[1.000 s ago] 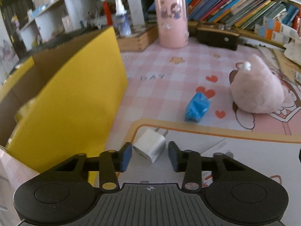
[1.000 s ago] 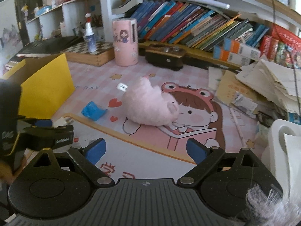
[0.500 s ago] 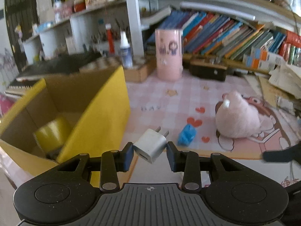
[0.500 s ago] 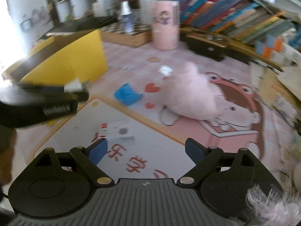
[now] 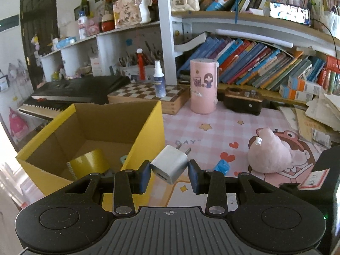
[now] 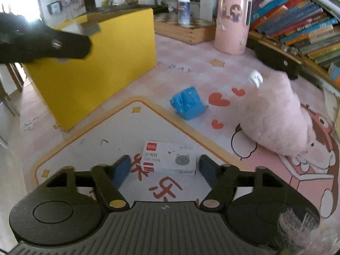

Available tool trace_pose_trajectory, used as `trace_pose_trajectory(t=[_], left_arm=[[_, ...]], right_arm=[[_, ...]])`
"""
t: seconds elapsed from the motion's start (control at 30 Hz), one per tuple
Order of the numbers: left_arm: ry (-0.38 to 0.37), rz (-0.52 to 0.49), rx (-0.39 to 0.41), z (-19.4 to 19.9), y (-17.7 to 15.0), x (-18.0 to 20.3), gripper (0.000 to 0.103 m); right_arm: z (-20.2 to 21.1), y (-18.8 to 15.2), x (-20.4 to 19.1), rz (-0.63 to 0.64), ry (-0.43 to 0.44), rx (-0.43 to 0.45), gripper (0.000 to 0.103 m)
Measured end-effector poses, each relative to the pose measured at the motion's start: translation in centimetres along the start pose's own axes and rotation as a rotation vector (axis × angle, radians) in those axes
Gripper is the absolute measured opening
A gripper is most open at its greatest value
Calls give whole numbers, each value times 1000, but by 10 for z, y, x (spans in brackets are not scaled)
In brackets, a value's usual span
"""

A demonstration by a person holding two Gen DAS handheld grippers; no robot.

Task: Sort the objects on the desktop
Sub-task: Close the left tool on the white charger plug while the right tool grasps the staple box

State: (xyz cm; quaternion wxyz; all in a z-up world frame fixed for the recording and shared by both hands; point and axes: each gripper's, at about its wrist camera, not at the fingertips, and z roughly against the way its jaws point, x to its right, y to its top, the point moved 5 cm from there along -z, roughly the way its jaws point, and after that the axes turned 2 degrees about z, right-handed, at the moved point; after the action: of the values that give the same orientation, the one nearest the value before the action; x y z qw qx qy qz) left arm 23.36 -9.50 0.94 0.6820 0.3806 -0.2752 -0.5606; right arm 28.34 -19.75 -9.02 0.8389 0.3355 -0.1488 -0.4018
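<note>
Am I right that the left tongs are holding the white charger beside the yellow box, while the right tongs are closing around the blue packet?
Not quite. In the right wrist view, the right tongs have just been closing around the small white staple box; the blue packet lies farther off on the mat. The left tongs do hold the white charger beside the yellow box.

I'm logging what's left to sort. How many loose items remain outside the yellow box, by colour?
White: 2, square white charger plug held by left gripper; small white staple box between right gripper jaws
Blue: 1, crumpled blue packet
Pink: 1, fluffy pink plush toy
Total: 4
</note>
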Motion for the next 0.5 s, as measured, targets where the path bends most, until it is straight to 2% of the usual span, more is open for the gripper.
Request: trace_pose_trajectory(t=[0.03,0.23,0.5], left_arm=[[1,2,1,1,0,-1,36],[-22,-1,17,7,3,0,36],[-72,-16,34,13,0,2,36]], right_arm=[[-1,1,-1,10,-16,5,52],[5,0,6,-39,-30,-6,51],[41,3,22,-166,-41,22,51]])
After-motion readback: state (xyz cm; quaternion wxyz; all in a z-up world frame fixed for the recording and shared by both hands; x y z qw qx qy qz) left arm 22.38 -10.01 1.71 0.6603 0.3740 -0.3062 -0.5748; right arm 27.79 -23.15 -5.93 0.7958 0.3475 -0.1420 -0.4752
